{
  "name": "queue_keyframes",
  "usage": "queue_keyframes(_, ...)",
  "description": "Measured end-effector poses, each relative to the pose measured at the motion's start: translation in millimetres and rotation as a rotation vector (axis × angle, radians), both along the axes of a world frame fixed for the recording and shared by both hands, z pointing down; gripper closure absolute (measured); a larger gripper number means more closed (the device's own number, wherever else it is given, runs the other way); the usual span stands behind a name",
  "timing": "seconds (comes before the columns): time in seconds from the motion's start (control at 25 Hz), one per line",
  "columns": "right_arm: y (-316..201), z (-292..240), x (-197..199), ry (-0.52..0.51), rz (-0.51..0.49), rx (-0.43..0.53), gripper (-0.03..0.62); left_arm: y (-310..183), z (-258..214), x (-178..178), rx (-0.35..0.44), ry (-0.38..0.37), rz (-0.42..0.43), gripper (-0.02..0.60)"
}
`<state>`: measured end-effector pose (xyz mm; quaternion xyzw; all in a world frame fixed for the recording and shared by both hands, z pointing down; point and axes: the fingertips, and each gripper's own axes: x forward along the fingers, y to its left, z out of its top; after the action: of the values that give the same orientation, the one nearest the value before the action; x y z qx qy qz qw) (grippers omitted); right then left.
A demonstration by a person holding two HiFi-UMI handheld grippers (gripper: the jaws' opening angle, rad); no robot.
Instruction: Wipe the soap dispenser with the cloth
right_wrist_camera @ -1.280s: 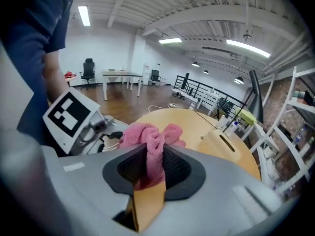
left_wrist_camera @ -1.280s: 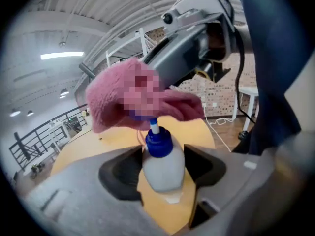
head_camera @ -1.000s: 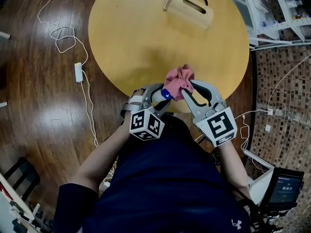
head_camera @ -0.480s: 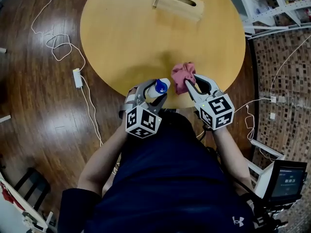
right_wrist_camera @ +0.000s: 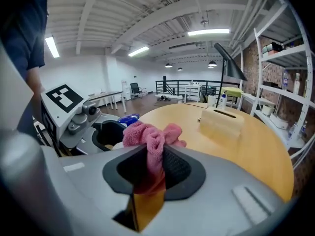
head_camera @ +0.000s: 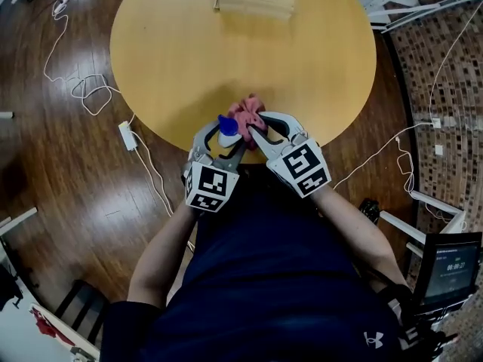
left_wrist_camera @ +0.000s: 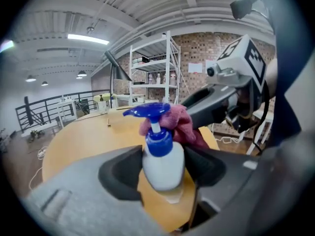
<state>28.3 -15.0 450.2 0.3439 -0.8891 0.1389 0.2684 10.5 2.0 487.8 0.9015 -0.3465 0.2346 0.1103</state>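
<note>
Soap dispenser (left_wrist_camera: 162, 163): white body and blue pump are noted. Cloth (right_wrist_camera: 150, 136) is recorded as pink. Table (head_camera: 196, 44) is seen plain yellow-tan. Left gripper (head_camera: 227, 136) and right gripper (head_camera: 253, 129) are marked with black-and-white squares on grey.

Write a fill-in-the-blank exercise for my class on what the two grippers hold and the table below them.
1. The left gripper is clamped on a white soap dispenser with a ____ pump head.
2. The right gripper pinches a ____ cloth.
3. Both grippers are held over the near edge of a ____ wooden table.

Missing words: blue; pink; round
</note>
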Motion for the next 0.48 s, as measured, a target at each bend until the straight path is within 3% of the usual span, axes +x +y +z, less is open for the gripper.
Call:
queue_keyframes(0.28, -5, 28, 25, -0.008, 0.109, -0.073, 0.507, 4, -1, 4, 0.008, -0.014, 0.002, 0.318)
queue_keyframes(0.48, -4, 48, 22, -0.013, 0.131, -0.130, 0.507, -3, -2, -5, -0.020, 0.055, -0.059, 0.316)
